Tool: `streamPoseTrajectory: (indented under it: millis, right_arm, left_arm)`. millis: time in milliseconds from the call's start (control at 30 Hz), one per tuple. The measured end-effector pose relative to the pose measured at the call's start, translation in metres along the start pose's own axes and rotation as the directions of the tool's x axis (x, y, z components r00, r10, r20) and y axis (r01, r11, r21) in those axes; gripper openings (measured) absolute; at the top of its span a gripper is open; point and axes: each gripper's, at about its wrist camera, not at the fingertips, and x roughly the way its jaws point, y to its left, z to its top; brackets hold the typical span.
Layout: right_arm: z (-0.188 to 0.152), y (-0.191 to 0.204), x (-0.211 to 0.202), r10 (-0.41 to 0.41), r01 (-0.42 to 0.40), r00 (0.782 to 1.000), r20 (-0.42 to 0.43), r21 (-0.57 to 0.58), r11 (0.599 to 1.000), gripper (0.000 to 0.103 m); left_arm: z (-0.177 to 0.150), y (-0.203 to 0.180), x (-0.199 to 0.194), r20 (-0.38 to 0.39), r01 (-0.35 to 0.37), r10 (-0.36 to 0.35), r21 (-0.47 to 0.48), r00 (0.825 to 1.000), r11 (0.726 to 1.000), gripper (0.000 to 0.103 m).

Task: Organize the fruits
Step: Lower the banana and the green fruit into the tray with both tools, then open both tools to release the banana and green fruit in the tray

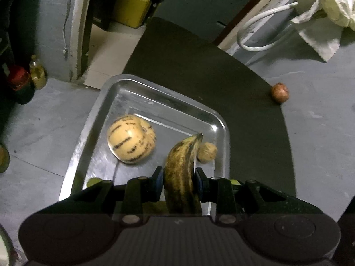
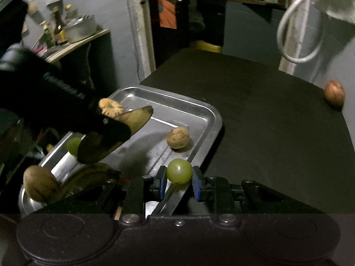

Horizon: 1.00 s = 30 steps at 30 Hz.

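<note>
Gripping fruit over a metal tray, both hand-held grippers are loaded.

Banana: a brown-spotted, overripe banana [image 1: 182, 173] is clamped across its middle by the left gripper [image 1: 178, 180], whose blue pads [image 1: 158, 180] press on both sides; its tip points out over the tray.

Grape: a round green grape [image 2: 179, 171] is pinched between the blue pads [image 2: 196, 185] of the right gripper [image 2: 179, 180], above the tray's near rim.

Tray: a shiny rectangular steel tray [image 1: 137, 84] lies on a dark table [image 1: 199, 66], one side reaching over the table's edge.

In the tray: a pale, dark-striped round melon-like fruit [image 1: 131, 138] sits near the middle; a small tan, rough-skinned round fruit [image 1: 207, 151] rests beside the far right wall, just beyond the banana tip. In the right wrist view a second green grape [image 2: 73, 145] and more dark bananas [image 2: 88, 175] lie at the tray's near left end.

On the table: a small reddish-brown round fruit [image 1: 279, 93] sits alone at the table's far right edge, well apart from the tray.

Surroundings: a white cable loop [image 1: 255, 33] and crumpled white cloth [image 1: 328, 6] lie off to the right; bottles [image 1: 37, 71] stand on the floor at left.

Writing: no brand, label or lettering is readable; the views are dim and partly blurred.
</note>
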Motion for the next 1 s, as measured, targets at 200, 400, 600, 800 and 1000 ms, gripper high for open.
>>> streamPoseTrajectory:
  millis: [200,400,600,800,1000]
  right_arm:
    - [0.001,0.003,0.006,0.0,0.001,1.0,0.014,-0.068,0.998,0.026]
    - [-0.001,0.013,0.007,-0.016,0.019,1.0,0.021,-0.151,0.988,0.026]
    - [-0.005,0.023,0.005,-0.038,0.042,0.999,0.021,-0.213,0.976,0.027]
    - [-0.008,0.028,0.004,-0.051,0.053,0.999,0.015,-0.224,0.973,0.029]
    - [-0.013,0.027,-0.004,-0.072,0.072,0.997,0.007,-0.191,0.979,0.03]
  left_arm:
    - [0.008,0.006,0.01,0.005,-0.02,0.02,0.01,1.0,1.0,0.032]
    - [0.007,0.008,0.019,-0.023,-0.045,0.046,0.011,0.999,0.999,0.032]
    - [0.005,0.015,0.022,-0.036,-0.05,0.049,-0.017,0.998,0.999,0.033]
    - [0.004,0.015,0.021,-0.036,-0.053,0.052,-0.02,0.998,0.998,0.033]
    - [0.001,0.015,0.019,-0.04,-0.05,0.049,-0.025,0.998,0.998,0.034]
